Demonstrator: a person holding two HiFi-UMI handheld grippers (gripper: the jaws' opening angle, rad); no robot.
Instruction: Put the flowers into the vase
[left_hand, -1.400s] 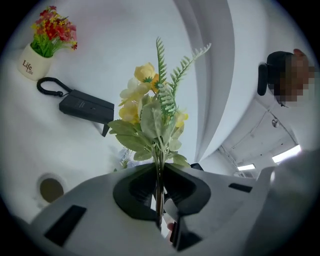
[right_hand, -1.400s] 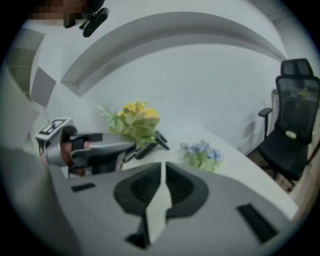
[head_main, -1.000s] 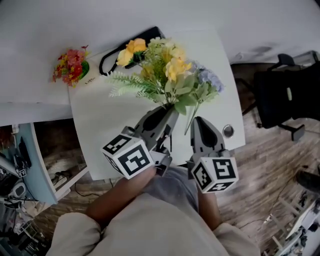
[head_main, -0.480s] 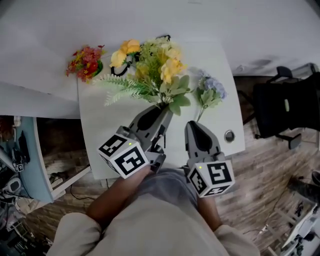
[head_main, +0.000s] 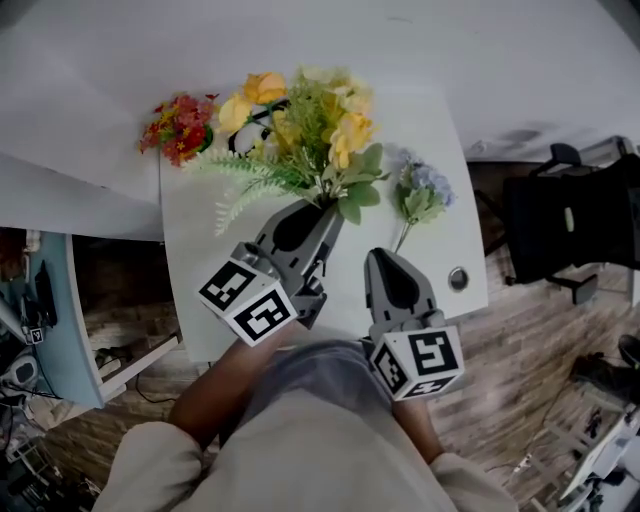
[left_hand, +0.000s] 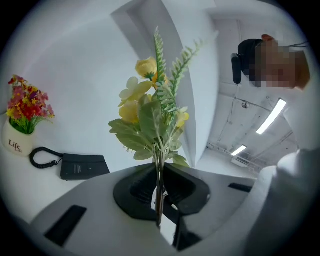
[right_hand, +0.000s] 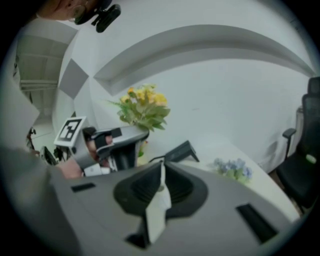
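We held our left gripper (head_main: 325, 213) over the table (head_main: 200, 280), its fingers clamped on the stems of the yellow bouquet (head_main: 320, 130); in the head view the blooms fanned out toward 12 o'clock from those fingers; our right gripper (head_main: 384, 257) hung at 4 o'clock from the left, its fingers pressed together with nothing between them; a blue sprig (head_main: 422, 190) lay on the table at 1 o'clock from the right gripper, apart from it; a pot of red flowers (head_main: 180, 128) stood at 10 o'clock from the bouquet; a black phone (left_hand: 82, 166) lay near that pot.
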